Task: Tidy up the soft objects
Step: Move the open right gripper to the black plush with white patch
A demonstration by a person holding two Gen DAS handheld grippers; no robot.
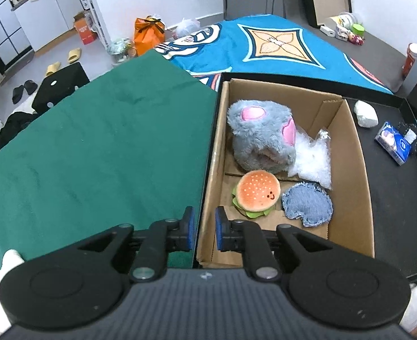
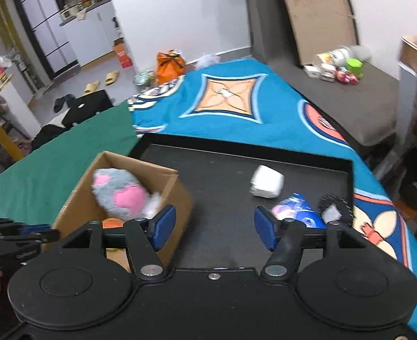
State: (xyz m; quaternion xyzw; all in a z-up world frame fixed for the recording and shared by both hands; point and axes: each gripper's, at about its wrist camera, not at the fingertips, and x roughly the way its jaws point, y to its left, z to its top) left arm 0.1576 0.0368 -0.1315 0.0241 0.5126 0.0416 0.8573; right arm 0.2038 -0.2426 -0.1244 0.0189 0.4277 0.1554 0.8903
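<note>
A cardboard box (image 1: 350, 170) stands in the left part of a black tray (image 1: 392, 198). It holds a grey plush with pink patches (image 1: 260, 138), a burger plush (image 1: 258, 194), a denim pad (image 1: 307, 205) and a clear bag of white stuffing (image 1: 313, 158). My left gripper (image 1: 204, 226) is at the box's near left corner, its blue pads slightly apart with the box wall between them and not pressed. My right gripper (image 2: 215, 226) hangs open and empty over the tray (image 2: 222, 170), right of the box (image 2: 177, 198). A white soft lump (image 2: 266, 185) and a blue pack (image 2: 299, 212) lie beyond it.
A green cloth (image 1: 95, 141) covers the surface left of the tray, and a blue patterned blanket (image 1: 265, 48) lies behind it. A black bristly item (image 2: 334, 206) sits by the tray's right rim. An orange bag (image 1: 149, 32) and slippers are on the floor beyond.
</note>
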